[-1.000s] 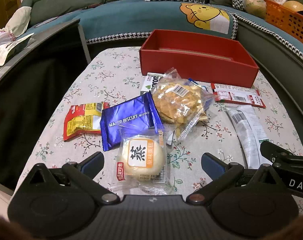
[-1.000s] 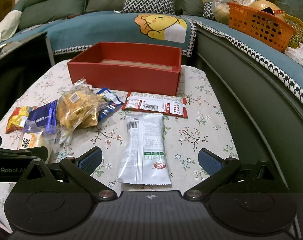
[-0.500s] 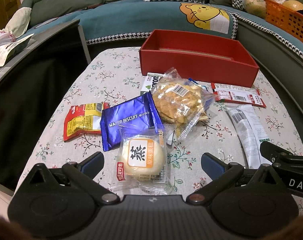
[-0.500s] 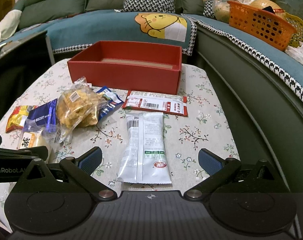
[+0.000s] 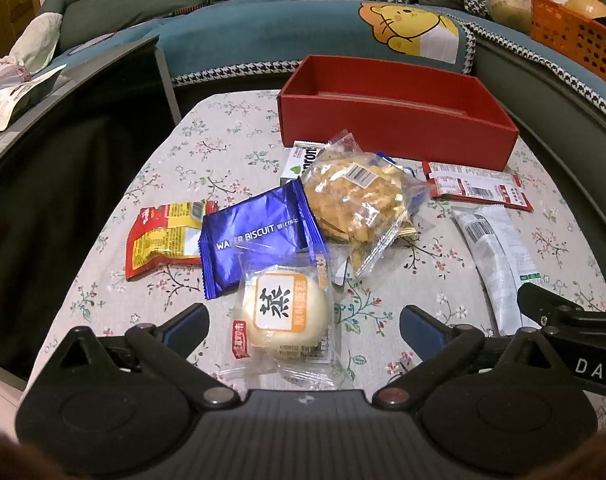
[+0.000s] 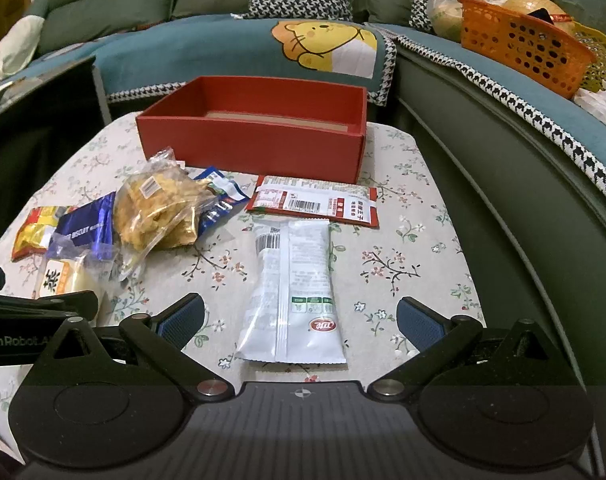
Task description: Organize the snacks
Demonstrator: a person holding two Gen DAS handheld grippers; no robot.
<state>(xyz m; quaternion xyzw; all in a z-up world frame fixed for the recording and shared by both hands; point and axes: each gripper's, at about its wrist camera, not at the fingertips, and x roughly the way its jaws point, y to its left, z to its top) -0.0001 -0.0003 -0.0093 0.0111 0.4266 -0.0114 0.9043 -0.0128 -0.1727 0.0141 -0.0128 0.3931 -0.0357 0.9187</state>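
I had both grippers low over the near edge of the floral tablecloth (image 6: 419,216), each with its fingers spread wide and holding nothing. My left gripper (image 5: 303,320) straddled the near end of a clear-wrapped round steamed cake (image 5: 285,312), which lay flat between the blue pads without touching either. Just beyond it lay a blue wafer biscuit pack (image 5: 259,236), its near edge tucked under the cake's wrapper, with a red and yellow snack packet (image 5: 163,236) at its left. A clear bag of golden crisps (image 5: 359,204) sat on the pile to the right, covering part of a white and green packet (image 5: 299,160).

My right gripper (image 6: 301,316) was spread around the near end of a long white pouch (image 6: 293,280), lying lengthwise and apart from both pads. A flat red and white sachet (image 6: 315,204) lay across its far end. The red box (image 6: 255,144) stood open at the far side of the table, nothing visible inside it.
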